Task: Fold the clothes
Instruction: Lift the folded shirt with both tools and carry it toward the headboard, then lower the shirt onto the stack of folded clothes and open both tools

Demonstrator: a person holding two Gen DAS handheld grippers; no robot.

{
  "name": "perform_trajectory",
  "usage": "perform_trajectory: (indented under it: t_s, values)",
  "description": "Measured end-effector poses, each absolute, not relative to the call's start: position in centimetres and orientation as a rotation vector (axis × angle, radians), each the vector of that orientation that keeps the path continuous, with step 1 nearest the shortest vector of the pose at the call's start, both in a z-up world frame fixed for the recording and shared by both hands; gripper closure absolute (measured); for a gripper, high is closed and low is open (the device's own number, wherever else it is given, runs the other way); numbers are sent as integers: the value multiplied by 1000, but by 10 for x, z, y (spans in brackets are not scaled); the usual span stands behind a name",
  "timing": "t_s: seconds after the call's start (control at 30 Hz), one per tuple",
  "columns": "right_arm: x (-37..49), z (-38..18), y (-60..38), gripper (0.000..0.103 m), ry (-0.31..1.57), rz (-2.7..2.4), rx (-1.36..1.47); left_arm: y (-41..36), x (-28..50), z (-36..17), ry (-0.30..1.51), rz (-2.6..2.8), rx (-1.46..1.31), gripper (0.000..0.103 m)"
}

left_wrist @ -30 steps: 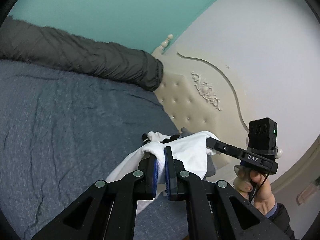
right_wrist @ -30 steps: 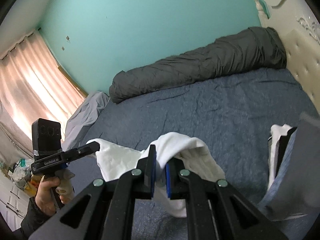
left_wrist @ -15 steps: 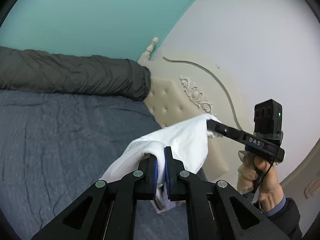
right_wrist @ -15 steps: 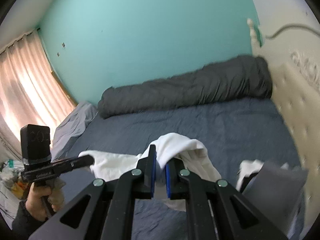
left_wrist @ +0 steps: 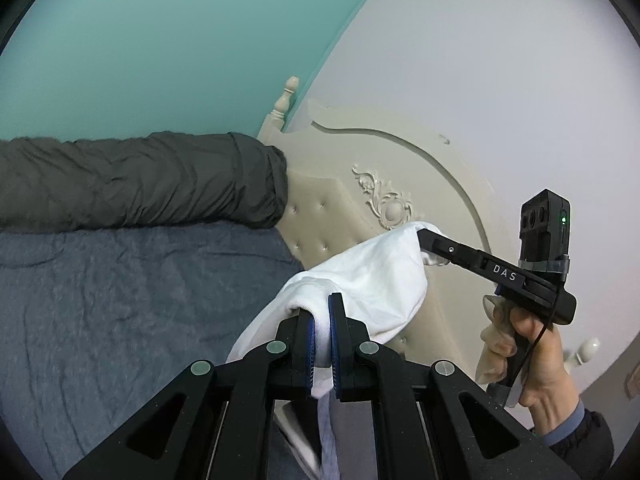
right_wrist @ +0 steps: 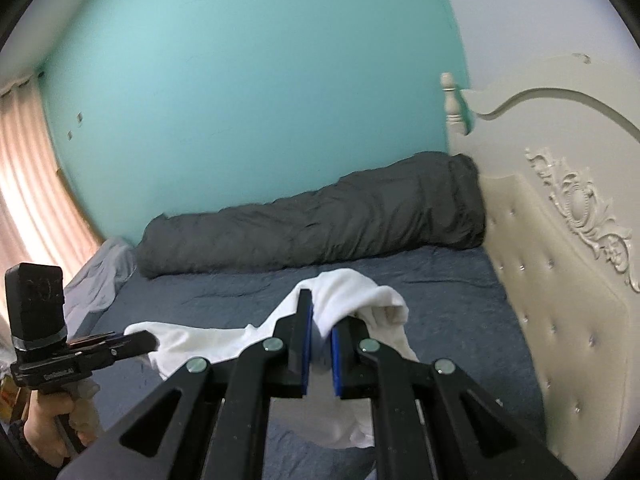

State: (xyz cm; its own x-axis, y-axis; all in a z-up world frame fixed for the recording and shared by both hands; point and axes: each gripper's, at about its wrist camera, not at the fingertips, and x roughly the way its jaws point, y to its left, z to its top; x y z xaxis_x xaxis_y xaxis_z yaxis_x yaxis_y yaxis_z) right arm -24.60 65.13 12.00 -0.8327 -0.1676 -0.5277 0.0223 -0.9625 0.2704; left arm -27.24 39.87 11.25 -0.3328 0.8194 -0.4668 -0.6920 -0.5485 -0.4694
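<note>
White garment (left_wrist: 372, 276), pinched by both tools (left_wrist: 320, 336) (right_wrist: 318, 336), now hangs higher above the bed (right_wrist: 440, 300).

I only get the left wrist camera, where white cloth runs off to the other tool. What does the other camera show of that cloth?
Observer: In the right wrist view the white garment hangs as a slack band between the left gripper and the right gripper, and both are shut on it.
Visitor: What lies past the far end of that dark roll?
Observer: A crumpled pale grey-blue sheet lies beyond the end of the dark rolled duvet.
Visitor: Is there a window?
Observer: No window itself shows, but a pinkish curtain glows with light at the left edge.
</note>
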Motion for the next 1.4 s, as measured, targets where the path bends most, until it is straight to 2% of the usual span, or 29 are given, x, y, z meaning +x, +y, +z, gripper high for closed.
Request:
perform_trajectory:
  t_s: [0.17,0.37,0.73,0.93,1.4]
  values:
    - [-259,128,692,96,-427,-2938,804,434,-287,124,-211,1984,-811,97]
    - [-263,139,721,96,-386,-2989,775,468,-295,120,-162,1990,-806,97]
    - [-198,97,775,96,-408,-3028,888,531,-248,65,-103,1883,-875,97]
    - [-158,72,804,96,-437,-3039,954,533,-214,56,-65,1859,-888,97]
    - [-64,29,791,96,-535,-2925,1037,513,-129,23,38,1825,-921,97]
